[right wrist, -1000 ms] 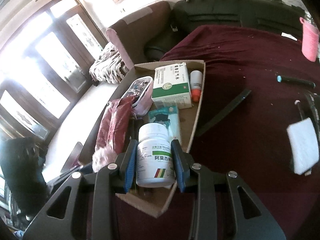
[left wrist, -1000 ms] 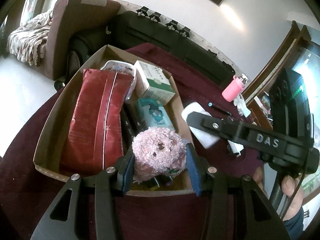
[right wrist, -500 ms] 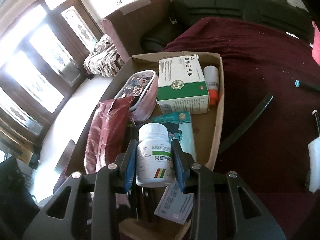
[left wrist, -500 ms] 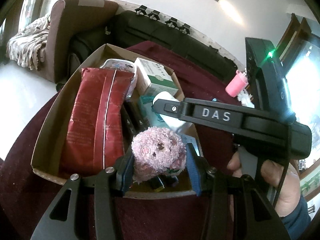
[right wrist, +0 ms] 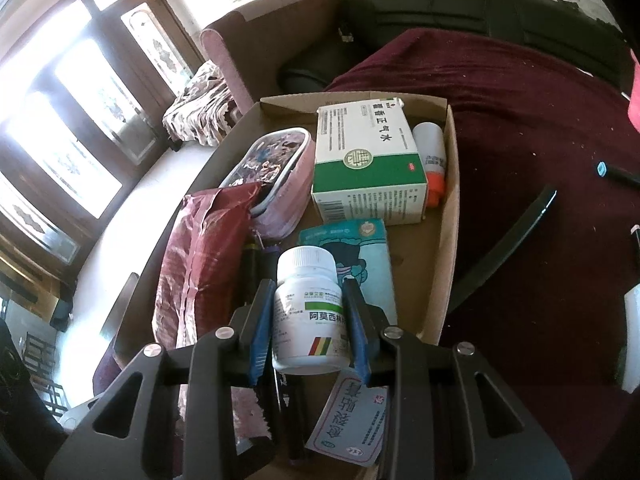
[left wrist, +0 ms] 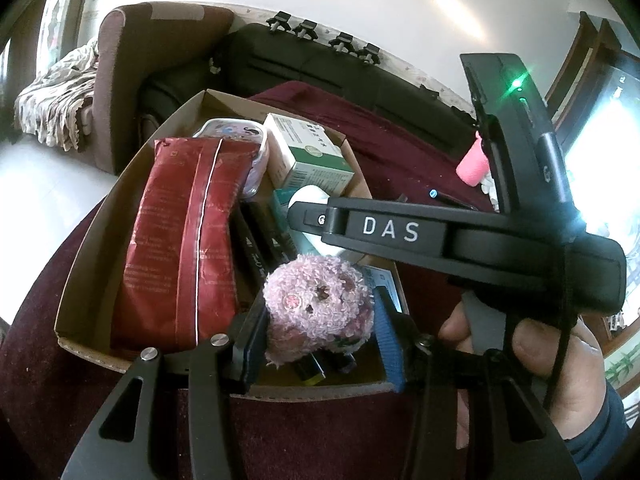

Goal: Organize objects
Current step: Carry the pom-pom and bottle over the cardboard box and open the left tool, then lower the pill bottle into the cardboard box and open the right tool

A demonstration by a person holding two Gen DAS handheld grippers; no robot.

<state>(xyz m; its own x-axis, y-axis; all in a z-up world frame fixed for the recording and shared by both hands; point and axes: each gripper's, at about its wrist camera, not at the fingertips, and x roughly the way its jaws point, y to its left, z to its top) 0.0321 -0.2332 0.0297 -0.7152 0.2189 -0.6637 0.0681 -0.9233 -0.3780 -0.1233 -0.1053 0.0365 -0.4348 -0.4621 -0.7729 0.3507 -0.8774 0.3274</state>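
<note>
Pink and fuzzy, the plush ball (left wrist: 318, 304) is sitting between the blue pads of the left gripper (left wrist: 320, 336) in the left wrist view. The left pad is pressing its fleece; on the right a thin gap is showing, the jaws having just been opening a little. The ball is hanging over the near right corner of the cardboard box (left wrist: 84, 280), above dark markers. A red foil pouch (left wrist: 184, 240) is lying along the box's left side. The right gripper's black body is crossing from the right, gripped by a hand (left wrist: 560, 360).

Seen from the right wrist, the right gripper (right wrist: 310, 328) is clamping a white pill bottle (right wrist: 308, 312) with a ribbed cap and a green-striped label, upright, over the near end of the box (right wrist: 450, 200). Beyond it are lying a teal packet (right wrist: 360, 248), a green-and-white medicine carton (right wrist: 368, 160) and a patterned pouch (right wrist: 276, 176).
</note>
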